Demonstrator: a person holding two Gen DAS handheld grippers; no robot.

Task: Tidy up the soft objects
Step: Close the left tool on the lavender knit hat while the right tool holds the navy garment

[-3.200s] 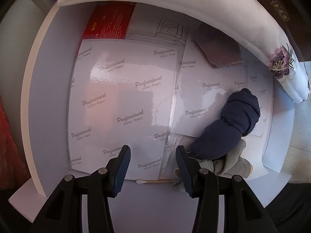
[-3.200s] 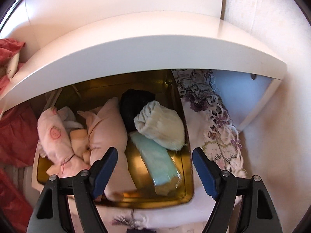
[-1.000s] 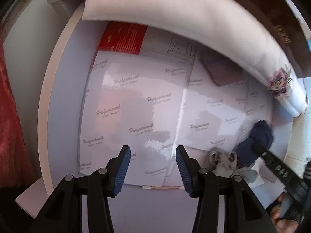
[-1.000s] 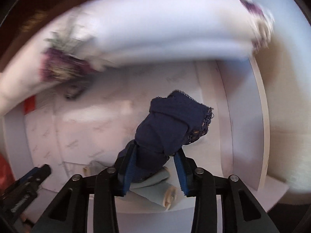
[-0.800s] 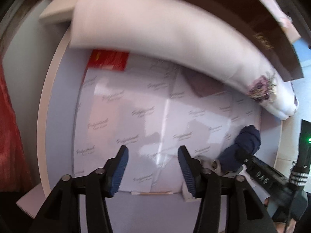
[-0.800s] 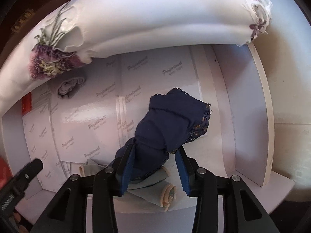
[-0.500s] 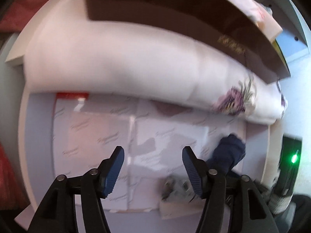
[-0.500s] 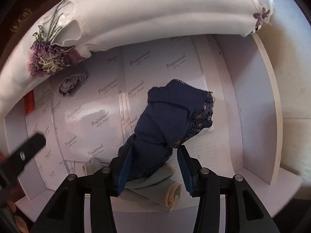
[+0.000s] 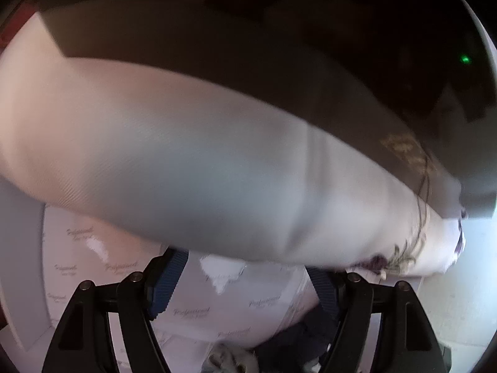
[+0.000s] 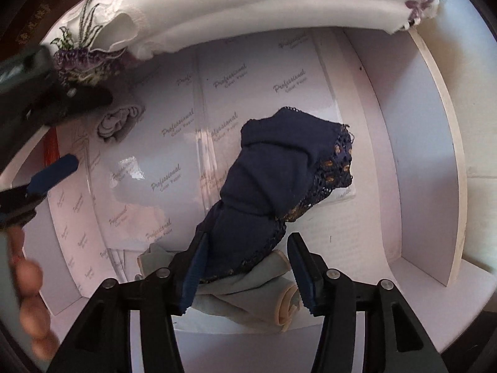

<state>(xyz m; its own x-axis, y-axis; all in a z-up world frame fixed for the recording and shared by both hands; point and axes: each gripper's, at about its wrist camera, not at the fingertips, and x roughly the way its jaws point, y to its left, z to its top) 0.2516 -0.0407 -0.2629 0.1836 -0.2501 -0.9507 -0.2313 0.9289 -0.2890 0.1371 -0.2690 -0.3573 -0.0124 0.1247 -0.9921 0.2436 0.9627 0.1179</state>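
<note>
A rolled navy cloth with lace trim [image 10: 273, 192] lies on the shelf floor, its near end between my right gripper's [image 10: 245, 267] fingers. The jaws stand wide, not pinching it. Under it lies a pale grey-green cloth [image 10: 248, 292]. A small grey rolled cloth [image 10: 119, 121] sits at the back left. My left gripper [image 9: 248, 283] is open and empty, high under the white embroidered drape [image 9: 217, 171]; it also shows at the left of the right wrist view [image 10: 52, 143]. The navy cloth [image 9: 295, 345] and grey-green cloth [image 9: 230, 360] show at the bottom of the left wrist view.
Glossy sheets printed "Professional" [image 10: 174, 143] cover the white shelf floor. A white side wall [image 10: 428, 168] stands at the right. The white drape [image 10: 248, 3] hangs over the shelf's top edge. A dark box [image 9: 279, 46] sits above it.
My right gripper has opened from its grip on the navy cloth, which rests on the shelf. My left gripper has risen and opened wider, toward the drape and dark box.
</note>
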